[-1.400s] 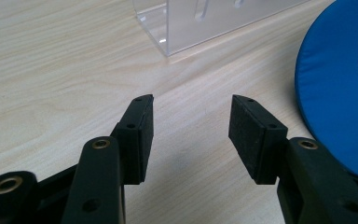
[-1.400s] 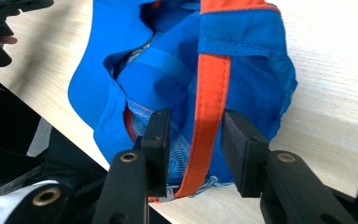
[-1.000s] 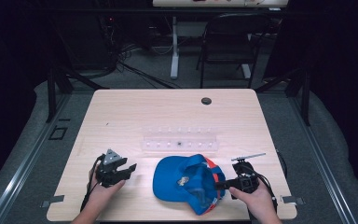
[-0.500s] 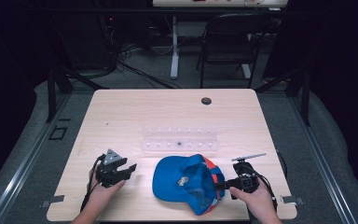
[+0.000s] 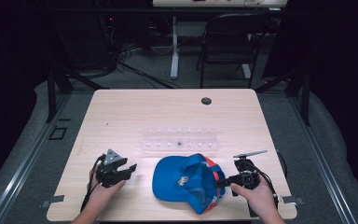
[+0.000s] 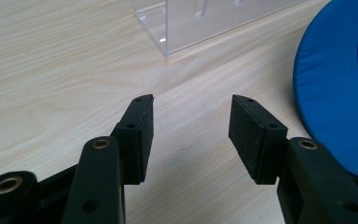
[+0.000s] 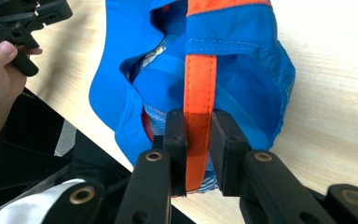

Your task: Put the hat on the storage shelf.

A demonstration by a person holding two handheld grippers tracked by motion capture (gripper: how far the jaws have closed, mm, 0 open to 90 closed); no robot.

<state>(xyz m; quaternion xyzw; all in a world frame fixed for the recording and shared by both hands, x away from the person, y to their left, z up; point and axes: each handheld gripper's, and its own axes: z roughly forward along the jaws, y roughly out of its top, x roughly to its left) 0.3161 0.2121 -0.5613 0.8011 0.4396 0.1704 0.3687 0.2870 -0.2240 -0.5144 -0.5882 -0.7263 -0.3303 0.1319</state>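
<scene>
Right, cap: the blue cap (image 5: 186, 182) lies at the lower middle of the high view, on the near part of the counter (image 5: 135, 116), brim to the left, orange strap (image 7: 199, 93) to the right.
Right gripper (image 5: 220, 182): I have its fingers (image 7: 176, 140) clenched on the orange strap at the cap's back edge; they have just been closing and the strap sits pinched between the pads.
Why there: I judge the strap gives a thin, firm tab to pull or lift the cap by, better than the soft crown.
Left gripper (image 5: 131, 169): fingers (image 6: 140, 135) released, nothing between them, hovering low over bare counter just left of the brim, likely waiting to take the brim side.
Clear rack (image 5: 180, 140): a transparent holder stands just beyond the cap, apart from it, mid-frame.
Hard to make out: the emblem on the cap is too small to read; the rack's contents are faint specks; the strap's end is hidden behind my right fingers; the cap's inside is partly folded over.
</scene>
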